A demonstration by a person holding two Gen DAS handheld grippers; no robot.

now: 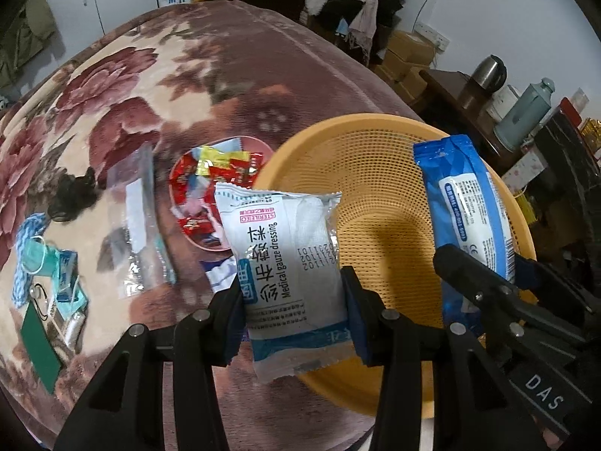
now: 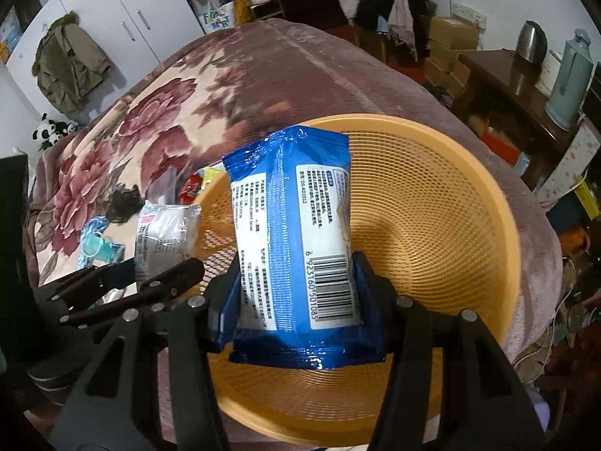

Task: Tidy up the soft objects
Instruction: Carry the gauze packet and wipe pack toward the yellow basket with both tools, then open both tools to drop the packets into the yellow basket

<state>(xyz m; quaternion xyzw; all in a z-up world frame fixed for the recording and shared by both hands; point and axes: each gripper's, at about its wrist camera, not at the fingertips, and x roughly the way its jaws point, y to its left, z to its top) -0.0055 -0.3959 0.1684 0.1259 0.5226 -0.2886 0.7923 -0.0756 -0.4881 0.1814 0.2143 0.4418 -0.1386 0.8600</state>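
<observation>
My left gripper [image 1: 295, 317] is shut on a white gauze dressing packet [image 1: 285, 263], held over the near left rim of the orange mesh basket [image 1: 390, 195]. In the same view, to its right, the right gripper [image 1: 484, 282] holds a blue wipes pack [image 1: 465, 210] above the basket. In the right wrist view my right gripper [image 2: 296, 300] is shut on that blue wipes pack [image 2: 296, 233], over the orange basket [image 2: 432, 206]. The gauze packet [image 2: 165, 236] and the left gripper [image 2: 124, 282] show at the left there. The basket holds nothing.
The basket rests on a floral blanket [image 1: 124, 112]. A pink dish of red and yellow candy wrappers [image 1: 214, 184], a clear plastic bag [image 1: 139, 221], face masks [image 1: 52, 267] and a green card [image 1: 37, 342] lie left of it. A dark side table with flasks [image 2: 526, 71] stands at the right.
</observation>
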